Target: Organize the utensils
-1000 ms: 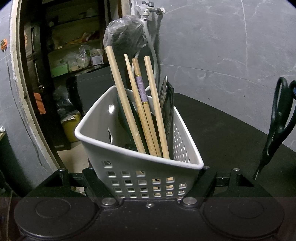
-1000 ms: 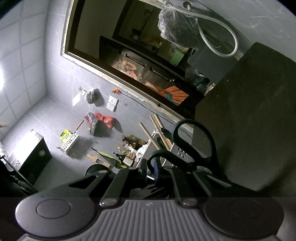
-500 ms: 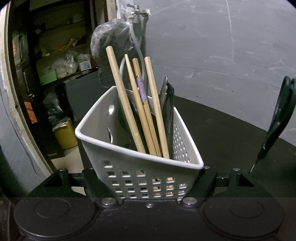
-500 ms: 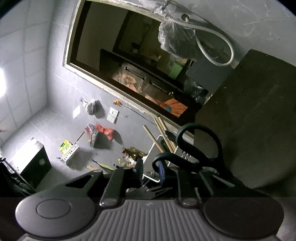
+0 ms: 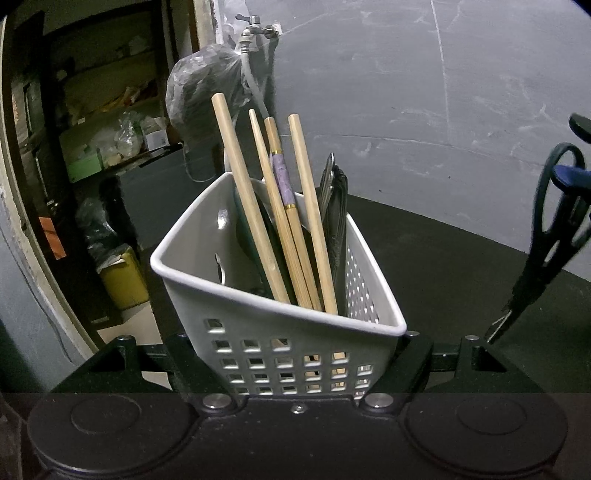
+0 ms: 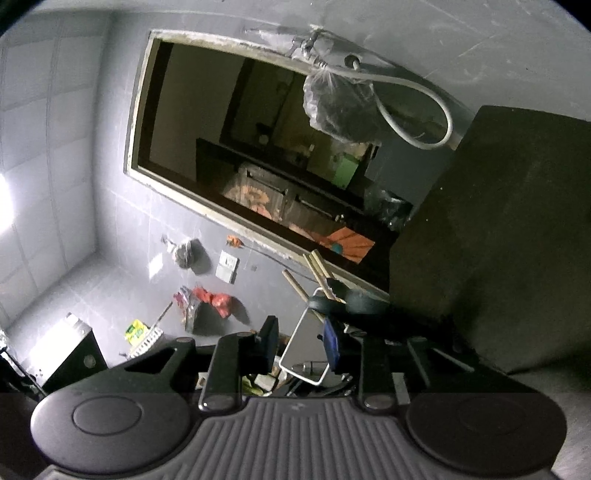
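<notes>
Scissors (image 5: 546, 236) with black plastic handles are hanging at the right edge of the left wrist view, long axis nearly vertical and leaning a little, handle loops up, thin metal tip pointing down toward the dark surface (image 5: 443, 266). A blue pad of the right claw (image 6: 299, 345) is sitting beside the upper loop. In the right wrist view the scissors appear as a dark loop in the lower middle of the frame, lying against the claw's right finger; the claw's jaws are opening, and a clear gap is showing between the two pads, so they are not pressing on the handle.

The left claw (image 5: 295, 369) is gripping a white plastic basket (image 5: 258, 291) at the lower centre of its view. The basket is three-cornered with a rounded rim and square holes in its walls, and it is tilting slightly. Standing in it, leaning toward the upper left, are four pale wooden sticks (image 5: 251, 206), smooth and round; one is carrying a purple band with gold rings. Dark metal utensil handles (image 5: 334, 206) are standing just beside them on the right.

Behind the basket, a clear plastic bag (image 5: 201, 88) is hanging from a wall tap (image 5: 255, 29) on a grey wall.
</notes>
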A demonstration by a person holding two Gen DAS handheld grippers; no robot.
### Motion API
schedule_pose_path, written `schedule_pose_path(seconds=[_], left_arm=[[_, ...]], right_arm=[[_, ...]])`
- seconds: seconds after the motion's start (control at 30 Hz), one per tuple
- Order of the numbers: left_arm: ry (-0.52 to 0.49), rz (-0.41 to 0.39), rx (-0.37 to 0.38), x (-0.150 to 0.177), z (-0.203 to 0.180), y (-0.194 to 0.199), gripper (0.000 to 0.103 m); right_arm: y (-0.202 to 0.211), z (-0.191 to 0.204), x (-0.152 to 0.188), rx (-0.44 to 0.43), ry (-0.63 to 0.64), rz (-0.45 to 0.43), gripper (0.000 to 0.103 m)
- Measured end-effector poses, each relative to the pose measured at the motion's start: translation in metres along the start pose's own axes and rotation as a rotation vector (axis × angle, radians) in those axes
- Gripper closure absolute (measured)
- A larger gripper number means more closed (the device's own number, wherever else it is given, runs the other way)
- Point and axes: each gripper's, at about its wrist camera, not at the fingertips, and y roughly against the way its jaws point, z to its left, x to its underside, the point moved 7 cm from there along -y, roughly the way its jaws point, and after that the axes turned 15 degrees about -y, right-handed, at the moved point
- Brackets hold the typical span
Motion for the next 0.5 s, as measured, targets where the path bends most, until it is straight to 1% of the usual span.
schedule_pose_path(seconds=[0.13, 0.27, 0.37, 0.47, 0.5], left_arm=[[-0.014, 0.000, 0.002, -0.001, -0.001, 0.000, 0.025], [-0.016, 0.000, 0.001, -0.002, -0.002, 0.000, 0.025], [-0.019, 0.000, 0.000, -0.003, -0.003, -0.002, 0.025], [-0.021, 0.005, 0.000, -0.005, -0.005, -0.004, 0.025], [-0.019, 0.007, -0.001, -0.005, -0.006, -0.004, 0.025]], right_arm=[[-0.001, -0.003, 0.001, -0.008, -0.006, -0.016, 0.071], [-0.003, -0.007, -0.004, 0.014, 0.037, 0.028, 0.071], [-0.008, -0.017, -0.023, 0.080, 0.112, 0.073, 0.071], [-0.007, -0.027, -0.051, 0.175, 0.153, 0.042, 0.071], [-0.003, -0.029, -0.059, 0.227, 0.170, 0.012, 0.065]])
